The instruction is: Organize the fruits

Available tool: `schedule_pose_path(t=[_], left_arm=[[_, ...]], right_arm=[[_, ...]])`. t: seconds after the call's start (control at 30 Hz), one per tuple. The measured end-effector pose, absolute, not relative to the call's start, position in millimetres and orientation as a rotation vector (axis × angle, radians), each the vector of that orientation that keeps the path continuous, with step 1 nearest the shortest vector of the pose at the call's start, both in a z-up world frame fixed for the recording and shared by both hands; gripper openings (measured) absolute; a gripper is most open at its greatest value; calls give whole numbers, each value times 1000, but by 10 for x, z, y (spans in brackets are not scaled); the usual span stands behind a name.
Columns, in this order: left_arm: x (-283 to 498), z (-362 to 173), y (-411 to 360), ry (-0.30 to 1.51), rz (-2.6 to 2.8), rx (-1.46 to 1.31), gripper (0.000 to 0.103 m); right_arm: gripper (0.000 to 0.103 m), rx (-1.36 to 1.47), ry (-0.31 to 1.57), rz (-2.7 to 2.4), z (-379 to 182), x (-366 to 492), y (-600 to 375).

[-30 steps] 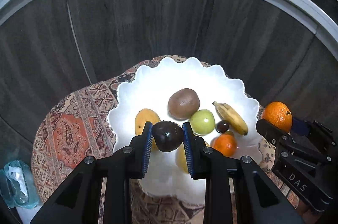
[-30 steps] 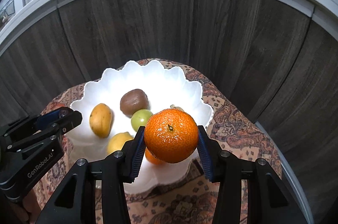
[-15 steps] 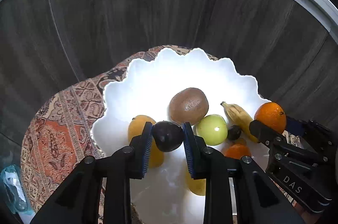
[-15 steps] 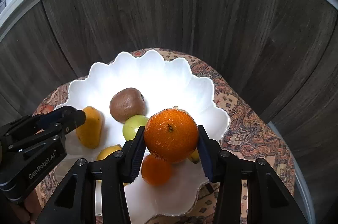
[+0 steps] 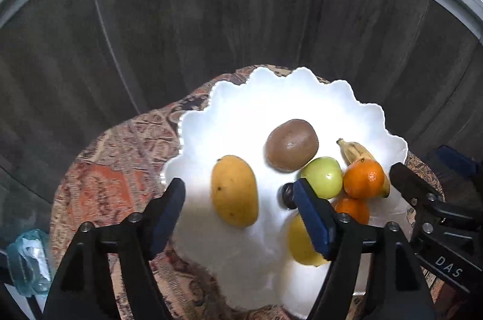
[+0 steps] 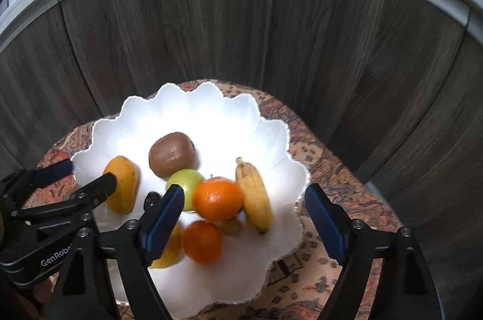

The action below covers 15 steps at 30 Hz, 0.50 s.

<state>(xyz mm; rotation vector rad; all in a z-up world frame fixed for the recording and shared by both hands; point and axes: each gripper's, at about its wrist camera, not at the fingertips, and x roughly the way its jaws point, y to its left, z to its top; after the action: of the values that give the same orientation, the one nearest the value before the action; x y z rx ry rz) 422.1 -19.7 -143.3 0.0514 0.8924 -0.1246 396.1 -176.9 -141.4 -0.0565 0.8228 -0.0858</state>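
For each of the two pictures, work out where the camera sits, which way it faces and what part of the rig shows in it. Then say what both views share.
Left wrist view: sits on the left gripper, looking forward and down at the white bowl; its own open fingers frame the mango, with the right gripper at the right edge.
Right wrist view: sits on the right gripper, looking down at the bowl from the other side; its open fingers frame the orange, with the left gripper at the left edge.
Shared: bowl, mango, kiwi, banana, patterned cloth, dark wood panels.

One white scalloped bowl (image 6: 271, 120) holds two oranges (image 6: 218, 198) (image 6: 203, 241), one mango (image 6: 122, 184), one kiwi (image 6: 172, 155), one green apple (image 6: 186, 184), one banana (image 6: 253, 196), one lemon (image 5: 300, 244), and one small dark fruit (image 5: 287, 194).
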Motion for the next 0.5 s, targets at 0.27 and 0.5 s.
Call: schedule_pose_path(t=[0.27, 0.5], left_arm=[[3945, -1164, -107, 843, -89, 59, 94], [3548, -925, -39, 804, -98, 55, 98]], right_arm=[[88, -48, 792, -100, -1205, 3736, -1741], [88, -20, 756, -109, -966, 3359, -1711]])
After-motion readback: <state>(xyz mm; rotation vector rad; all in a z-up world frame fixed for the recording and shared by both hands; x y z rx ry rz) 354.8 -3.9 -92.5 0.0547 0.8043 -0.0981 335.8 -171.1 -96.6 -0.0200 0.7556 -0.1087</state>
